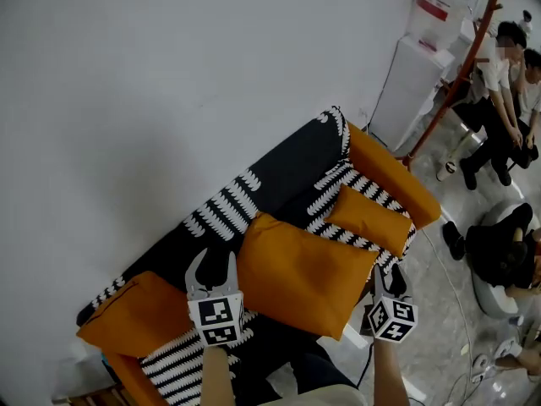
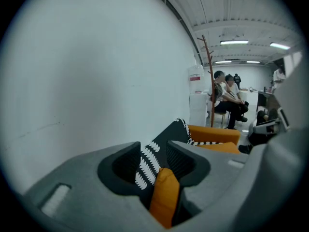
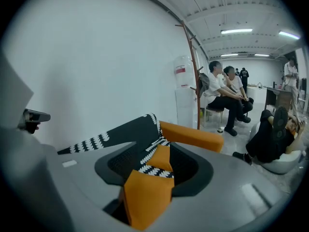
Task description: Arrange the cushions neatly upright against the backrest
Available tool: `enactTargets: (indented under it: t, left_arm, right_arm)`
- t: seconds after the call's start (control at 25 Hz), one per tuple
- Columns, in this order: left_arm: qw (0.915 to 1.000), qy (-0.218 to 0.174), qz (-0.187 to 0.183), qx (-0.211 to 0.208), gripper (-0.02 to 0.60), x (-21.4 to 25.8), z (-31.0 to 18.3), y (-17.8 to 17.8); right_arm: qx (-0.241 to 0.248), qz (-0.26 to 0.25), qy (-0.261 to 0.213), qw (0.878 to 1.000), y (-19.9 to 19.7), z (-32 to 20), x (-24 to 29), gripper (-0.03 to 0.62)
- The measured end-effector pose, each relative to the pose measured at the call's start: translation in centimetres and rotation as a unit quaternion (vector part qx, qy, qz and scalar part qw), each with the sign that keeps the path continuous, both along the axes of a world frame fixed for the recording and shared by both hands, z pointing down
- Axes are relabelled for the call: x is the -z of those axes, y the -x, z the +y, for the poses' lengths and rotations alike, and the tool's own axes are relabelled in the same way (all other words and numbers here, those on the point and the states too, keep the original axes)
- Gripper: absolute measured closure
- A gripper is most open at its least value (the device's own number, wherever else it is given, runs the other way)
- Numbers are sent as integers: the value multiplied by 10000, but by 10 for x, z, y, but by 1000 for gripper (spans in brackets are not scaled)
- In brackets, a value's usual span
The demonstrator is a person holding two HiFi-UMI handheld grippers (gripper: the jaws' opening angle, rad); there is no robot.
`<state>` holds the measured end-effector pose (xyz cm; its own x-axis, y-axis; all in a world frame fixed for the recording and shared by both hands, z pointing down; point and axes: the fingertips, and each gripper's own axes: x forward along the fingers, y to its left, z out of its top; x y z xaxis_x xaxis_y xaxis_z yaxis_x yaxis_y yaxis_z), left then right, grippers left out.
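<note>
Both tools are released over the sofa (image 1: 279, 176). The left tool (image 1: 214, 262) is at nine o'clock of the big orange cushion (image 1: 300, 277), the right tool (image 1: 387, 277) at three.

WAITING ROOM: Against the white wall (image 1: 169, 74) at one o'clock, we see a water dispenser (image 1: 420, 74) beside a reddish coat stand (image 1: 459, 79). Two people (image 1: 507, 91) sit at two o'clock. Another person (image 1: 503, 252) reclines on a pale beanbag (image 1: 494, 299) at four o'clock.

We see a dim, flat head view; gripper views are fisheye with black corners, lit by ceiling strip lights (image 3: 236, 31).
</note>
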<state>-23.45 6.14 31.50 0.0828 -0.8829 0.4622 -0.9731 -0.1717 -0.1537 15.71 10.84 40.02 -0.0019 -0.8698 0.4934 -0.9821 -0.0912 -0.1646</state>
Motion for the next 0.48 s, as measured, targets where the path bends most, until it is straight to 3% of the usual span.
enactTargets:
  t: [0.48]
  left_arm:
    - [9949,792,-266,-569,400,-84,-78,-34]
  right_arm:
    - [-143,-26,809,9966,-21,-39,-82,378]
